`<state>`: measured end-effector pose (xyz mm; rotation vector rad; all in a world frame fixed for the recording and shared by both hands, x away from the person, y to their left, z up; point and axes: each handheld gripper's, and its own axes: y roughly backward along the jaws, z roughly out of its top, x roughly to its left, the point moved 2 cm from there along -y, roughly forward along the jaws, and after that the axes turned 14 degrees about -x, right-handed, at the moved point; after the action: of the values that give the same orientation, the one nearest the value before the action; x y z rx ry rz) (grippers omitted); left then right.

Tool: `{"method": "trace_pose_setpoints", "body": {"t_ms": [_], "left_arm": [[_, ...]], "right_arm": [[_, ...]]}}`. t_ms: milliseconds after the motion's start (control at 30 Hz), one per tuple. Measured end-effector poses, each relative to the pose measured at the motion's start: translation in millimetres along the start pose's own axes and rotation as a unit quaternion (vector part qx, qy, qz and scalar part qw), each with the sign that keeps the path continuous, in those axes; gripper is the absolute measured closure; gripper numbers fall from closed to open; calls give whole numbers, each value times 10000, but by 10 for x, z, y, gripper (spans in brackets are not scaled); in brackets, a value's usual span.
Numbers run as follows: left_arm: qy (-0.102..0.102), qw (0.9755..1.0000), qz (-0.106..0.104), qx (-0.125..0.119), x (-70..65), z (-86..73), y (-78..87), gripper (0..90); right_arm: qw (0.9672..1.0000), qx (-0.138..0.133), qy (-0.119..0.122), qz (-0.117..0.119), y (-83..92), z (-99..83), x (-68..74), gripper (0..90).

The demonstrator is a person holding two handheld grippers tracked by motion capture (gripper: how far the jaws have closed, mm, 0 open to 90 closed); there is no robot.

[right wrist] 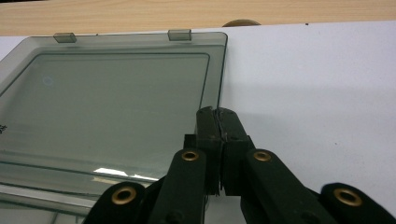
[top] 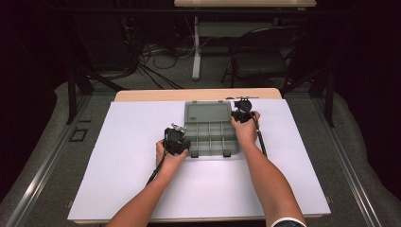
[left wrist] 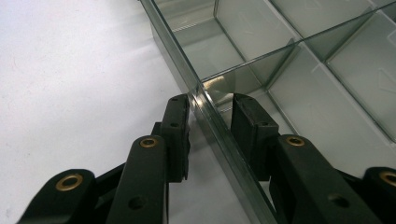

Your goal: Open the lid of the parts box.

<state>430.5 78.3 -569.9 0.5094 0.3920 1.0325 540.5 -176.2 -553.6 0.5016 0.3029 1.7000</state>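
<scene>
Lying open on the white mat (top: pixel 127 156), the box (top: pixel 210 140) is sitting near the table's far edge, its lid (right wrist: pixel 107 102) folded back flat toward the wooden strip (right wrist: pixel 140 16). The left gripper (left wrist: pixel 210 105) is straddling the box's left wall (left wrist: pixel 219 135), jaws parted with one outside and one inside a compartment. The right gripper (right wrist: pixel 217 114) is clamping the lid's right edge, jaws pressed together on it.

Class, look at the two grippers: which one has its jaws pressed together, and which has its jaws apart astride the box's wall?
The right gripper is shut, jaws meeting at the lid's edge. The left gripper is open, one jaw on each side of the compartment box's side wall.
</scene>
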Motion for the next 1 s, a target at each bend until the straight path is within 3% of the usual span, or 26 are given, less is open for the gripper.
{"method": "trace_pose_setpoints", "body": {"t_ms": [200,467,633,667,833,867,933,967,1000], "left_arm": [[0,10000,39,-22,-4,-3,-1,678],[-4,10000,42,-45,-4,-9,1,680],[2,10000,53,-41,-4,-10,2,676],[2,10000,53,-41,-4,-10,2,676],[22,9999,41,-104,-2,-23,5,676],[50,10000,-18,-84,6,-19,5,660],[87,9999,-82,-90,14,-13,8,594],[146,9996,-183,-182,21,26,93,554],[146,9996,-183,-182,21,26,93,427]], "right_arm": [[10000,-16,36,49,29,13,28,805],[9991,-327,176,193,166,111,80,628],[9984,-412,252,301,236,137,111,578],[9984,-412,252,301,236,137,111,491],[9984,-412,252,301,236,137,111,491],[9971,-343,528,423,328,120,177,475],[9966,-377,555,479,369,118,198,470],[9962,-399,576,519,388,116,212,466],[9962,-399,576,519,388,116,212,466]]}}
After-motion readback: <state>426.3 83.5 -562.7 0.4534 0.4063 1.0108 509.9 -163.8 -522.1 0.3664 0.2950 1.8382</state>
